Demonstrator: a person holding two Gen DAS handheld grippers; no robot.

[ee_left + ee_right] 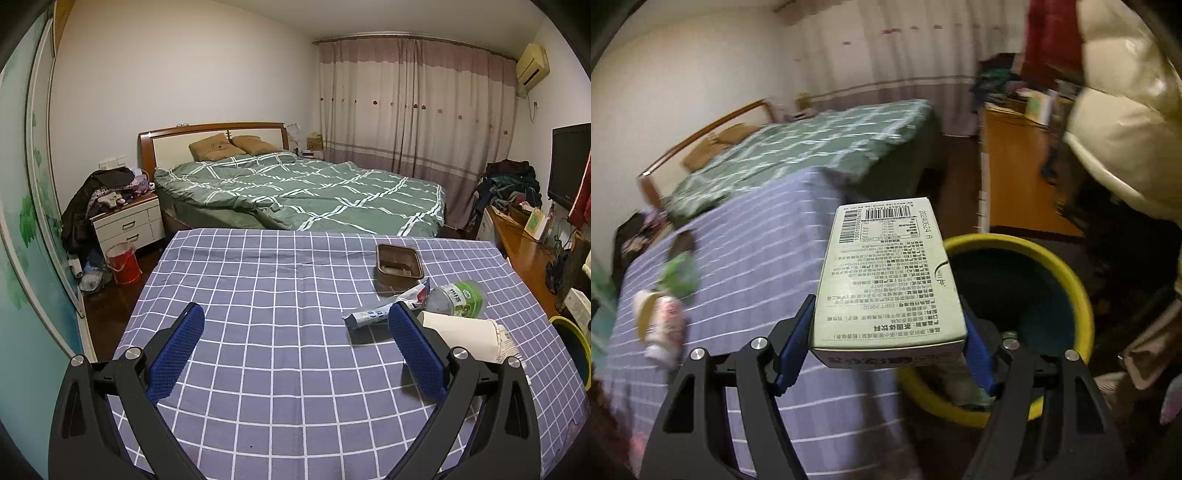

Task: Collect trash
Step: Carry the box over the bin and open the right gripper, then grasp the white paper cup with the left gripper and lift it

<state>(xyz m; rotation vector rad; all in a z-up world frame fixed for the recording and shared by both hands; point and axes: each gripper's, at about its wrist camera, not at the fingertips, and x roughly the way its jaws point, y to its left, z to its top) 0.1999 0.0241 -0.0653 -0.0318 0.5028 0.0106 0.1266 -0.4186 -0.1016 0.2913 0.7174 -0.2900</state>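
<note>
Here the right gripper (pixel 888 332) clamps a carton (pixel 888 273), long axis pointing forward, seemingly near the bin (pixel 1075 280); left gripper (pixel 295 325) gapes.

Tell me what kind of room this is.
A lived-in bedroom, most likely: a double bed with a green checked duvet, a nightstand piled with clothes, and long drawn curtains.

A purple tablecloth (pixel 280 369) with a white grid pattern covers the table. On it lie a brown tray (pixel 399 266), a clear bottle (pixel 458 298) with a green label, a white paper cup (pixel 465 338) and a blue and white wrapper (pixel 373 316). The bed (pixel 314 192) has a green cover with white crossing stripes and tan pillows (pixel 216 146). A pale green box (pixel 890 280) carries black print and a barcode. The bin (pixel 1027 295) has a yellow rim and a dark inside. Both grippers (pixel 295 328) are black with blue pads (pixel 177 354).
</note>
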